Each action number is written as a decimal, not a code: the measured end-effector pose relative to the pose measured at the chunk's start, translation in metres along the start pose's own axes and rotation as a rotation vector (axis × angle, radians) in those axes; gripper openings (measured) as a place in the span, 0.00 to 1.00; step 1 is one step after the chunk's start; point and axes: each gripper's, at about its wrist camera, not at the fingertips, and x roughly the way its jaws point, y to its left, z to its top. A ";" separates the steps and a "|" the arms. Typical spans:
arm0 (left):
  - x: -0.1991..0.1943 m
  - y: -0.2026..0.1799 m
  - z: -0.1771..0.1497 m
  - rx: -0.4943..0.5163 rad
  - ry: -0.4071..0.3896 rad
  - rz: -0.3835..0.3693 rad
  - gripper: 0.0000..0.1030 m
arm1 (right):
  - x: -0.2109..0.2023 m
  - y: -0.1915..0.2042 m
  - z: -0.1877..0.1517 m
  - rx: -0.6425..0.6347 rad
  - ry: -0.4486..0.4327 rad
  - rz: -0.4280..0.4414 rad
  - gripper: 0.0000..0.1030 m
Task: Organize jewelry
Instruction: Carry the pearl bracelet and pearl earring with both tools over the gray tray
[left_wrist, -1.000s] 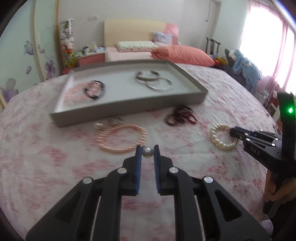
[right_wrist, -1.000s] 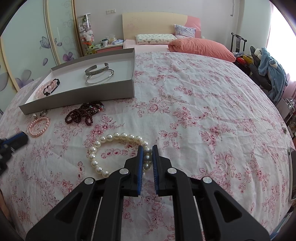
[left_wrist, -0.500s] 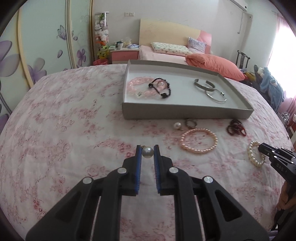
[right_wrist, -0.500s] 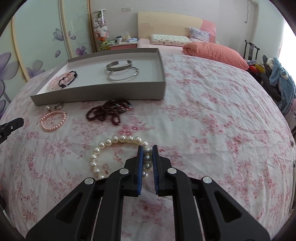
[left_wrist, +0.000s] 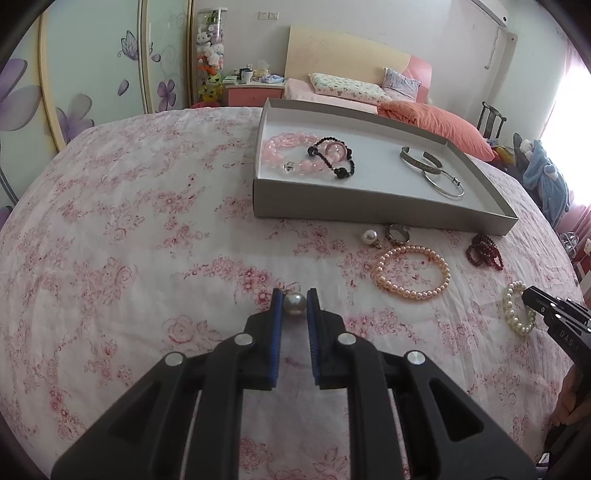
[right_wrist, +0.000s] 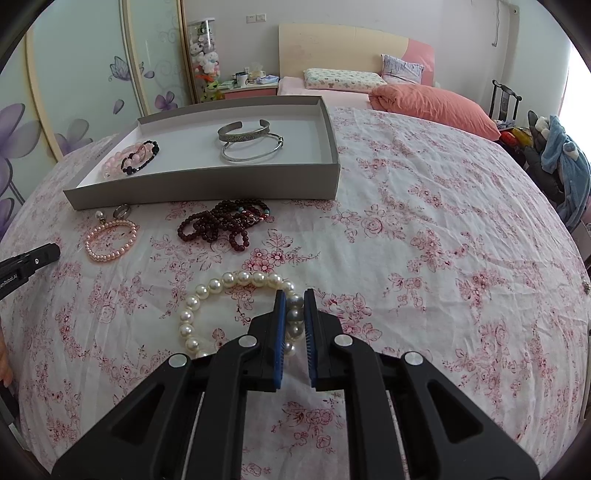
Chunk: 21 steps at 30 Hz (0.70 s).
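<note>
My left gripper (left_wrist: 294, 300) is shut on a single pearl earring (left_wrist: 294, 303), held just above the floral bedspread. My right gripper (right_wrist: 294, 300) is shut on the white pearl bracelet (right_wrist: 207, 295), which lies looped on the cover to its left. A grey tray (left_wrist: 369, 206) holds a pink bead bracelet (left_wrist: 284, 146), a black bead bracelet (left_wrist: 334, 157) and two silver bangles (left_wrist: 430, 168). In front of the tray lie another pearl earring (left_wrist: 369, 237), a ring (left_wrist: 398, 233), a pink pearl bracelet (left_wrist: 413, 273) and a dark red bead string (right_wrist: 225, 223).
A bed with pillows (right_wrist: 343, 79) and an orange cushion (right_wrist: 432, 107) stands behind the round covered surface. A wardrobe with flower decals (left_wrist: 74, 74) fills the left, and a chair with blue clothes (right_wrist: 561, 158) is at the right.
My left gripper carried the pearl earring leftwards, so the tray and loose jewelry now sit to its right. The right gripper shifted slightly, still clamped on the white pearls.
</note>
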 end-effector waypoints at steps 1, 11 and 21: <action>0.000 0.000 0.000 0.000 0.000 0.000 0.14 | 0.000 0.000 0.000 -0.001 0.000 -0.001 0.11; 0.001 -0.002 0.000 0.007 0.002 0.009 0.14 | 0.000 0.002 0.000 -0.007 0.000 -0.009 0.11; -0.001 -0.003 0.000 -0.005 -0.010 0.002 0.14 | -0.012 0.002 0.005 0.005 -0.063 0.015 0.11</action>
